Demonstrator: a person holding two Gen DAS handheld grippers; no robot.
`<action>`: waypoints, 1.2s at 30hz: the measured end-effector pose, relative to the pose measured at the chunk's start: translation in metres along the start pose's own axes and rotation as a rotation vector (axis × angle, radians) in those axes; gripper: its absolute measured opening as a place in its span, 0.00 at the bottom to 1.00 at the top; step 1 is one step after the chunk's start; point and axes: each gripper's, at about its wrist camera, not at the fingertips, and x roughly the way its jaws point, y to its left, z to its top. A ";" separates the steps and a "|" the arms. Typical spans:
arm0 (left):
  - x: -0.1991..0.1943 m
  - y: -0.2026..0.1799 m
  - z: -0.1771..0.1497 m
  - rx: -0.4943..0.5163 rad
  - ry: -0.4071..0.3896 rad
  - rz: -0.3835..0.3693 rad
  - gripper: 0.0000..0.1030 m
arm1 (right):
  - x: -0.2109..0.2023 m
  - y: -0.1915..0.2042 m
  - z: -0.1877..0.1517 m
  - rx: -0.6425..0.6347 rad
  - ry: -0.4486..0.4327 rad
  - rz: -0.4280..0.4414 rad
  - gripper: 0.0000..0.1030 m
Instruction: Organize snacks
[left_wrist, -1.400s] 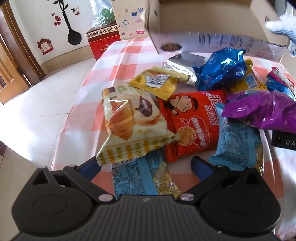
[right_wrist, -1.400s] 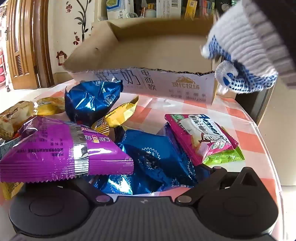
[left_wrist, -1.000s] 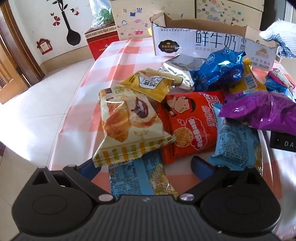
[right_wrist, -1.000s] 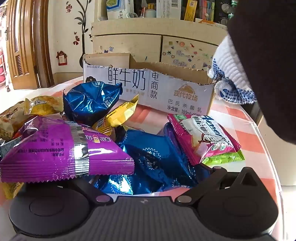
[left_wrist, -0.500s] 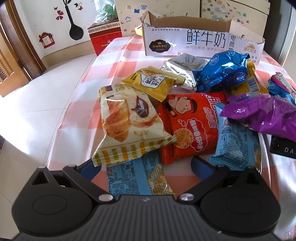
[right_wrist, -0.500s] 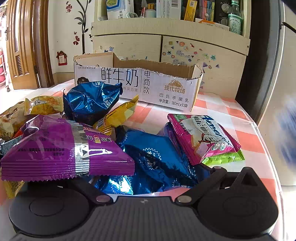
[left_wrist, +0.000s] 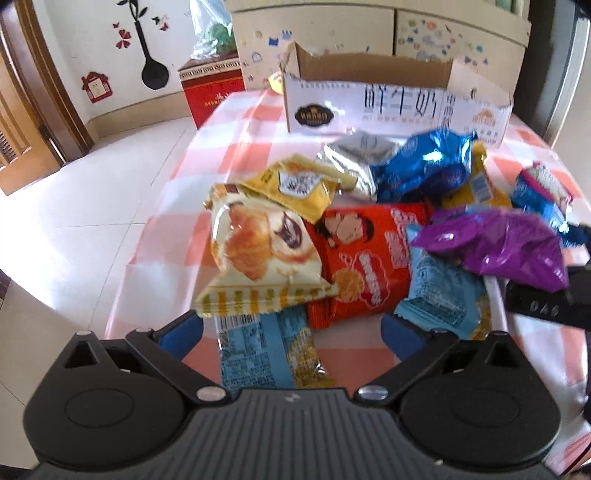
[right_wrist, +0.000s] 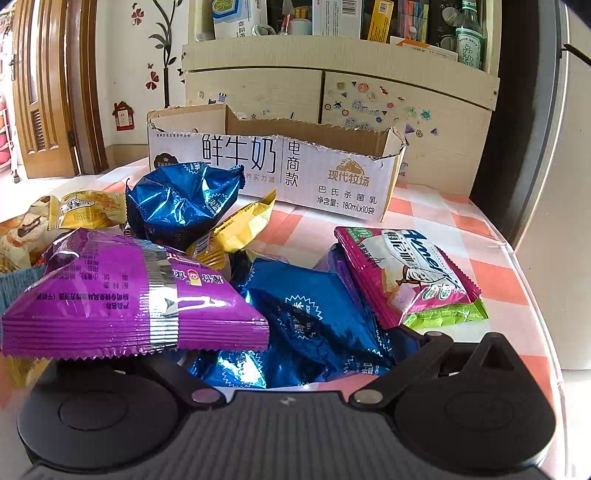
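With both jaws open and empty, take the top croissant packet (left_wrist: 258, 258) by one edge first, then carry it to the far cardboard box (left_wrist: 388, 103).

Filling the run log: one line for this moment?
left gripper open | right gripper open | snacks piled on table | cardboard box upright

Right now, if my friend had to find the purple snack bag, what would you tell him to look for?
Find the cardboard milk box at the back of the checked table. In front of it lies a snack heap; the purple bag lies on the near part, partly over a flat blue foil pack. It is the only purple one, with a silver strip across it.
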 end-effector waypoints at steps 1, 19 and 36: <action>-0.003 0.000 0.002 -0.002 -0.003 0.001 0.99 | 0.000 0.000 0.000 0.000 0.000 0.000 1.00; -0.026 0.003 -0.010 -0.013 -0.004 -0.010 0.99 | -0.016 0.022 -0.001 0.102 0.109 -0.111 1.00; -0.044 0.007 -0.017 0.010 -0.020 -0.024 0.99 | -0.078 0.039 0.006 0.158 0.326 -0.183 1.00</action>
